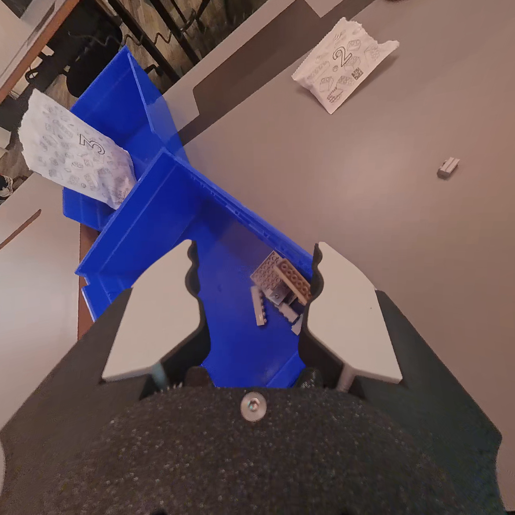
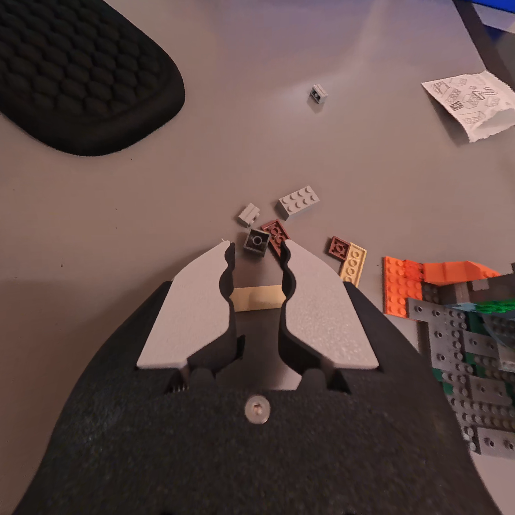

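Your right fingers (image 2: 257,245) clamp a tan piece (image 2: 257,297) crosswise, deep between them. Left fingers (image 1: 255,246) spread, bare, above the blue bin (image 1: 167,223).

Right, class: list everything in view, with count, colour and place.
bins: two, blue, table edge
paper bags: two, white printed, one in far bin, one on table
brick heap: one, grey and tan, in near bin
loose bricks: several, grey, brown, cream, on table
built model: one, orange, grey, green, right side
textured pad: one, black, on table
table: one, grey
left tongs: open, over near bin
right tongs: closed on cream brick
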The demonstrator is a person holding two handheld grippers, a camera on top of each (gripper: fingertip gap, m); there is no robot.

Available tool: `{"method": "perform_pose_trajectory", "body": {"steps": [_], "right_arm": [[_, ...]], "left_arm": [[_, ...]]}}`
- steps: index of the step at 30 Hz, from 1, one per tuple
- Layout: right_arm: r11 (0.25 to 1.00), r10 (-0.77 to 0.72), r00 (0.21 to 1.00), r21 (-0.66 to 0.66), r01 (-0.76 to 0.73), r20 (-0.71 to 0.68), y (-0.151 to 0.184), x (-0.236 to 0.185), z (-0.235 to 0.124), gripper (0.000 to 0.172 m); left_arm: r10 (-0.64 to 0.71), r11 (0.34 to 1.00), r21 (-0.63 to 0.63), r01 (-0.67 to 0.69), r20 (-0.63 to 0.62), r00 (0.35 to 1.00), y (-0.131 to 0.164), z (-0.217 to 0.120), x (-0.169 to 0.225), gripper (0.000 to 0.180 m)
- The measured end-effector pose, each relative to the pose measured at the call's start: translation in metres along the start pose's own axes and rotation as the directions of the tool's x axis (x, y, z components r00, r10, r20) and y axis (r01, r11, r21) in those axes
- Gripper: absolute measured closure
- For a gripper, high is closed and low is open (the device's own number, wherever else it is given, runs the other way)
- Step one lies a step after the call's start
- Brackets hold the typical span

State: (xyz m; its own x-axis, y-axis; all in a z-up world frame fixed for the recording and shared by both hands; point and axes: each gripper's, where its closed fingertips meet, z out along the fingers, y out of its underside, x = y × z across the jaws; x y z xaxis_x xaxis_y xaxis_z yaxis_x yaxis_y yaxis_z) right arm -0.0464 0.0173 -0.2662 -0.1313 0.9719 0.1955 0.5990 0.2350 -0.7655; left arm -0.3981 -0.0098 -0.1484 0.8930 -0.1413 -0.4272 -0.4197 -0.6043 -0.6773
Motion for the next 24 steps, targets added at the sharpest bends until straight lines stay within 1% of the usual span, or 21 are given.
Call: {"method": "perform_pose_trajectory", "body": {"steps": [3, 6, 10, 12, 15, 18, 22, 24], "right_arm": [[1.000, 0.003, 1.000, -0.012, -0.003, -0.002, 0.001, 0.000, 0.003, 0.141], [1.000, 0.005, 1.000, -0.023, -0.005, -0.002, 0.002, -0.001, 0.005, 0.141], [0.999, 0.005, 1.000, -0.048, -0.005, 0.000, 0.004, -0.002, 0.009, 0.143], [0.999, -0.009, 1.000, -0.048, 0.008, -0.012, 0.004, 0.000, 0.010, 0.155], [0.999, -0.010, 1.000, -0.038, 0.010, -0.007, 0.002, -0.001, 0.008, 0.155], [1.000, -0.004, 1.000, -0.006, 0.003, -0.009, -0.003, -0.001, 0.004, 0.156], [0.997, 0.030, 0.999, 0.076, -0.031, 0.012, -0.015, -0.001, -0.003, 0.155], [0.988, 0.016, 0.999, 0.151, -0.020, 0.028, -0.027, -0.005, -0.009, 0.156]], "left_arm": [[0.017, 1.000, 0.024, -0.017, -0.003, 1.000, -0.009, -0.002, 0.006, 0.104], [0.048, 0.997, 0.066, -0.046, -0.029, 0.998, -0.024, -0.006, 0.023, 0.105], [0.112, 0.984, 0.151, -0.094, -0.121, 0.986, -0.051, -0.011, 0.068, 0.107], [0.162, 0.972, 0.197, -0.126, -0.181, 0.970, -0.064, -0.011, 0.098, 0.108], [0.243, 0.951, 0.256, -0.171, -0.284, 0.927, -0.078, -0.008, 0.149, 0.108], [0.329, 0.925, 0.314, -0.216, -0.373, 0.867, -0.088, -0.005, 0.200, 0.109], [0.428, 0.888, 0.379, -0.261, -0.475, 0.769, -0.094, -0.003, 0.263, 0.111], [0.456, 0.877, 0.402, -0.264, -0.522, 0.721, -0.095, -0.003, 0.290, 0.114]]}}
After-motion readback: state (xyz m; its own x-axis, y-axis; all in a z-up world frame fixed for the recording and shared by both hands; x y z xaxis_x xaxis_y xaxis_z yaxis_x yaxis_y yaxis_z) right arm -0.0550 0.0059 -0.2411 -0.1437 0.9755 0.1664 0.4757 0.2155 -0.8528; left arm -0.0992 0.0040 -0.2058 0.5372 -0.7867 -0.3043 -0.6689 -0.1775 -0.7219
